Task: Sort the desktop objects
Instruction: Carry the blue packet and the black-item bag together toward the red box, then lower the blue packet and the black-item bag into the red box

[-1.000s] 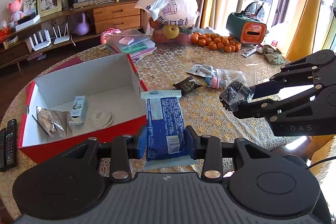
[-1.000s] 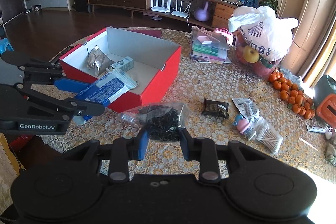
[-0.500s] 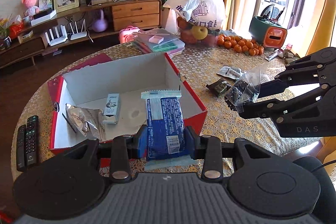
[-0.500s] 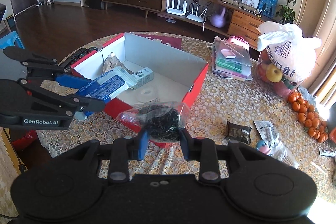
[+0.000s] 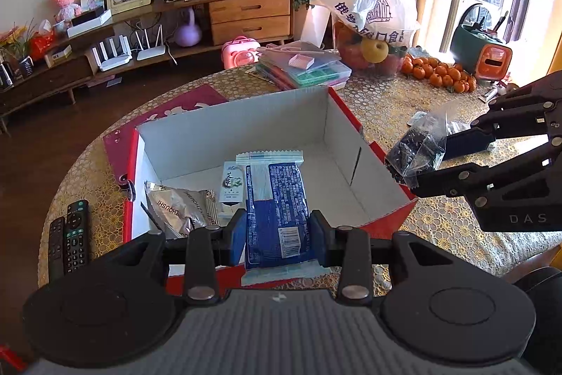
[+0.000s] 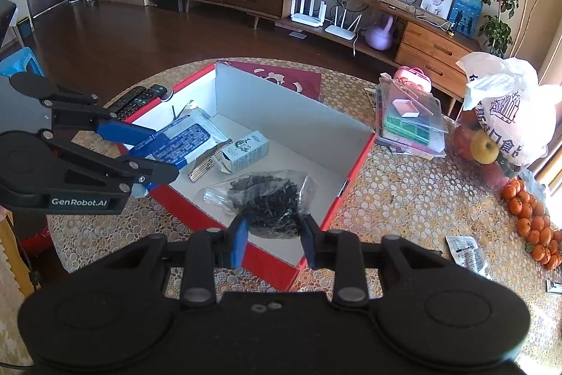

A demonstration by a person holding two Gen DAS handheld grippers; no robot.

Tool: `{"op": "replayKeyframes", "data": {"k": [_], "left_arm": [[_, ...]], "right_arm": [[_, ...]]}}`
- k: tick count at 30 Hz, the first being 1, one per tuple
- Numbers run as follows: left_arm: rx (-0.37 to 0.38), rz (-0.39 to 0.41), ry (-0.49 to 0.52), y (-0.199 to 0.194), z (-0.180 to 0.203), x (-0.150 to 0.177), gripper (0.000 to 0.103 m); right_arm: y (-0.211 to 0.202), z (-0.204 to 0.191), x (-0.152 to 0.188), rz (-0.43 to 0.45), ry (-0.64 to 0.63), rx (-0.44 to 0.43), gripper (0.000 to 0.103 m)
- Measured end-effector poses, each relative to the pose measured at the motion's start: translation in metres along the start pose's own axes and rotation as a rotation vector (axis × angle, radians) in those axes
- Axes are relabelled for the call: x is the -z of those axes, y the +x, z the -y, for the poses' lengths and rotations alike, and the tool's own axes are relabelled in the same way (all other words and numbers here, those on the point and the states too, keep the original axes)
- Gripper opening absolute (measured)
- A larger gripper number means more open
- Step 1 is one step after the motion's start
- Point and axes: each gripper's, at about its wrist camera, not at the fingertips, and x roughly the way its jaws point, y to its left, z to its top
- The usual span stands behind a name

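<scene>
The red cardboard box with white inside point(image 5: 242, 132) lies under the left gripper point(image 5: 277, 236) pinching a blue-and-white foil packet point(image 5: 275, 202) and the right gripper point(image 6: 270, 239) pinching a clear plastic bag of black bits point(image 6: 270, 199).

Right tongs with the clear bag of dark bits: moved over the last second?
Yes. The right tongs carried the clear bag from over the tablecloth to above the red box.

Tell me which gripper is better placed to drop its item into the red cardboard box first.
Left gripper, probably: its blue packet hangs over the red cardboard box, with more overhang than the right's.
</scene>
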Motion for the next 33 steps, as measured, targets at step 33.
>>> {"op": "replayKeyframes", "data": {"k": [33], "left_arm": [[-0.112,-0.161,-0.057,0.129,-0.075,-0.044,0.037]], "right_arm": [[0.114,-0.001,-0.023,-0.165,-0.007,-0.053,0.032]]}}
